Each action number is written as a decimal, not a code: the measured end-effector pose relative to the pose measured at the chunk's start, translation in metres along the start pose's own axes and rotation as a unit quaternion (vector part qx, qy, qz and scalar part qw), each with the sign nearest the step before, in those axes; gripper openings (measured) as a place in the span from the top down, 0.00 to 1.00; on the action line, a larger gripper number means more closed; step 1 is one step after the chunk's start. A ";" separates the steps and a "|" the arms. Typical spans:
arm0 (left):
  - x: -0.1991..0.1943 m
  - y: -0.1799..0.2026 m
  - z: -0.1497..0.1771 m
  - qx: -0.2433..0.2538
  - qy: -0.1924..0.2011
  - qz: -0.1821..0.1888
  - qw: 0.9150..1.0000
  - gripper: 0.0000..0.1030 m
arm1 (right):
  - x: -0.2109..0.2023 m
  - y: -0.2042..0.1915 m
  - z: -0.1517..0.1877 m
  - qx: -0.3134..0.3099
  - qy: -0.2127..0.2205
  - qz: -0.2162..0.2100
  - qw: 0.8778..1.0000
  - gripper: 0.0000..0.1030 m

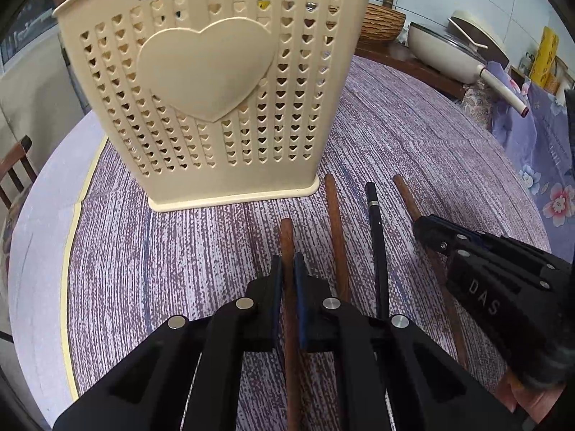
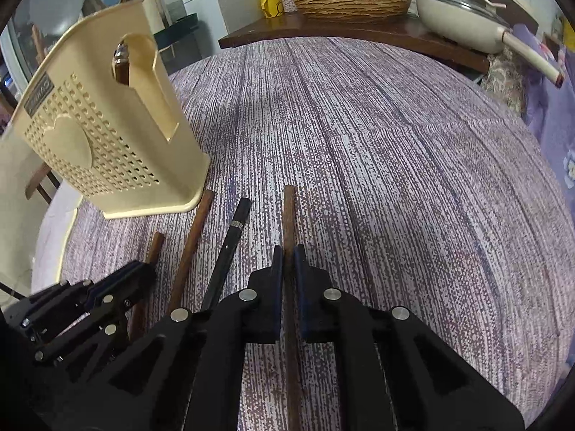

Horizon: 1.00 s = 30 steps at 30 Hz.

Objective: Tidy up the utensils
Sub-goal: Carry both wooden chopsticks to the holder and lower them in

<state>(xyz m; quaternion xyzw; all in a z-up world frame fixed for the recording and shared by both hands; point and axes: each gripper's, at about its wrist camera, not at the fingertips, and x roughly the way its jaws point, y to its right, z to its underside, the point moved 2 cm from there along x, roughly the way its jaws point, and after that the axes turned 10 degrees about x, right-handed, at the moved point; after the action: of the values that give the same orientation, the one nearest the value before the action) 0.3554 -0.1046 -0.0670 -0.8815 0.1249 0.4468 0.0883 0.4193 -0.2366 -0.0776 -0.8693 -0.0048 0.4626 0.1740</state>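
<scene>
Cream heart-perforated holder [image 1: 205,82]; purple streaked tablecloth [image 1: 395,136]; brown chopsticks [image 1: 337,222].

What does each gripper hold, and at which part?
The left gripper clamps the leftmost brown chopstick just below its far end. The right gripper clamps the rightmost brown chopstick a little below its far end.

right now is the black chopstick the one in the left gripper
No, the left gripper is shut on a brown wooden chopstick, while the black chopstick lies loose on the tablecloth to its right.
</scene>
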 end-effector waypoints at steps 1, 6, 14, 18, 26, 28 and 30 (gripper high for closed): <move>-0.002 -0.002 0.002 -0.005 0.002 0.003 1.000 0.92 | 0.000 0.001 0.000 0.005 0.000 -0.005 1.000 0.93; -0.023 -0.013 0.006 -0.018 0.027 0.015 0.999 0.92 | -0.007 0.008 0.002 0.038 0.001 -0.058 0.998 0.93; -0.081 -0.032 0.002 -0.033 0.094 0.026 0.995 0.92 | -0.054 -0.007 0.004 0.019 0.045 -0.113 0.992 0.93; -0.109 -0.044 0.000 -0.036 0.125 0.022 0.991 0.92 | -0.082 -0.018 0.001 0.000 0.070 -0.140 0.988 0.93; -0.162 -0.052 -0.003 -0.033 0.181 0.018 0.983 0.92 | -0.146 -0.034 0.000 -0.039 0.117 -0.194 0.973 0.93; -0.175 -0.054 -0.003 -0.029 0.194 0.014 0.980 0.92 | -0.158 -0.036 0.000 -0.045 0.122 -0.207 0.970 0.93; -0.183 -0.055 -0.003 -0.028 0.204 0.011 0.978 0.92 | -0.168 -0.040 0.001 -0.054 0.128 -0.214 0.967 0.93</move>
<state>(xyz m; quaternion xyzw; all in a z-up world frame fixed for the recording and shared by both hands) 0.2700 -0.0269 0.0849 -0.9549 0.1376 0.2614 0.0312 0.3285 -0.2276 0.0693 -0.9080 -0.1932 0.2986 0.2212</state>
